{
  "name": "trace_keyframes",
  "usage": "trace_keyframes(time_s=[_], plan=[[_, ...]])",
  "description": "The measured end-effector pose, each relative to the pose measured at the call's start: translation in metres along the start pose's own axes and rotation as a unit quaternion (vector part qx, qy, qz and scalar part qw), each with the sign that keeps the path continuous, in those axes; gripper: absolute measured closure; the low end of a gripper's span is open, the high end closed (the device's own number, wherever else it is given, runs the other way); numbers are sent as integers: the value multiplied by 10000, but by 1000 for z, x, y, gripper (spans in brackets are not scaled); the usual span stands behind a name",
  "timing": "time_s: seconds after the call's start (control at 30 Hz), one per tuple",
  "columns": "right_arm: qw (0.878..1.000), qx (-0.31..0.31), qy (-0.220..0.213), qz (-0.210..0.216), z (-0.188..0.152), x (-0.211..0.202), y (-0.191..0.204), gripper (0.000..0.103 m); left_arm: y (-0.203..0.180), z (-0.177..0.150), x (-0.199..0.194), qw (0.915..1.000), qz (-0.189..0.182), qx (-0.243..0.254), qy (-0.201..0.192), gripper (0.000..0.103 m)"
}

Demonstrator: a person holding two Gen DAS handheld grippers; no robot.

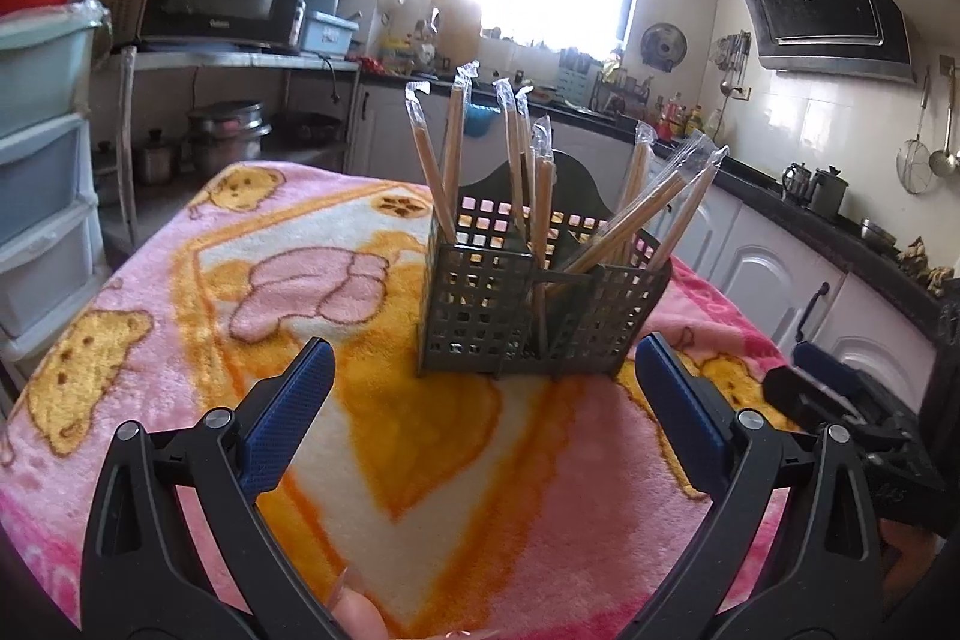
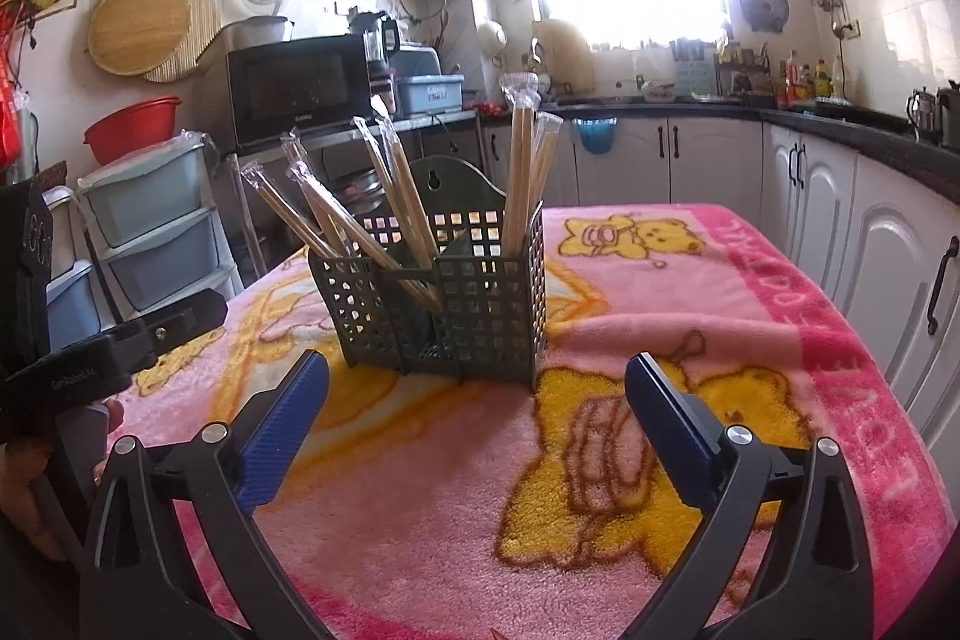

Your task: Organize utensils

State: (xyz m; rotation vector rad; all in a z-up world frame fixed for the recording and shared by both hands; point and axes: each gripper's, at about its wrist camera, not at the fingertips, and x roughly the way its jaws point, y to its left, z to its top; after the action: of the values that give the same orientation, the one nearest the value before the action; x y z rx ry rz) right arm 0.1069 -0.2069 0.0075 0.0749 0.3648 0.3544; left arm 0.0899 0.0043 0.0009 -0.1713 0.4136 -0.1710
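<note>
While both my left gripper (image 1: 480,400) and right gripper (image 2: 477,406) held their jaws spread and empty, I feared clipping the light caddy (image 1: 540,304) at twelve o'clock, spilling its leaning wrapped chopsticks (image 1: 636,214) across the surface (image 1: 180,280).

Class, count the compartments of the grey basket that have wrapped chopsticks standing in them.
3: chopsticks stand in the basket right section, others lean in the middle, more at left. Some may be hidden.
</note>
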Motion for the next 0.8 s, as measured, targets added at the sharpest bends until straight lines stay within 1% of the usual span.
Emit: trace_keyframes(time_s=[0.2,0.4,0.53,0.8], plan=[[9991,-85,-422,4,-2,-11,6,7,1,-3,-5,9995,21,74,-322,11],[9960,-182,-870,-23,-6,-23,12,7,0,-8,-10,9981,-41,156,-602,10],[9951,-166,-971,-57,-9,-25,12,7,-2,-11,-11,9967,16,250,-772,11],[9946,-105,-1031,-47,-13,-28,12,7,1,-15,-9,9966,111,237,-786,10]])
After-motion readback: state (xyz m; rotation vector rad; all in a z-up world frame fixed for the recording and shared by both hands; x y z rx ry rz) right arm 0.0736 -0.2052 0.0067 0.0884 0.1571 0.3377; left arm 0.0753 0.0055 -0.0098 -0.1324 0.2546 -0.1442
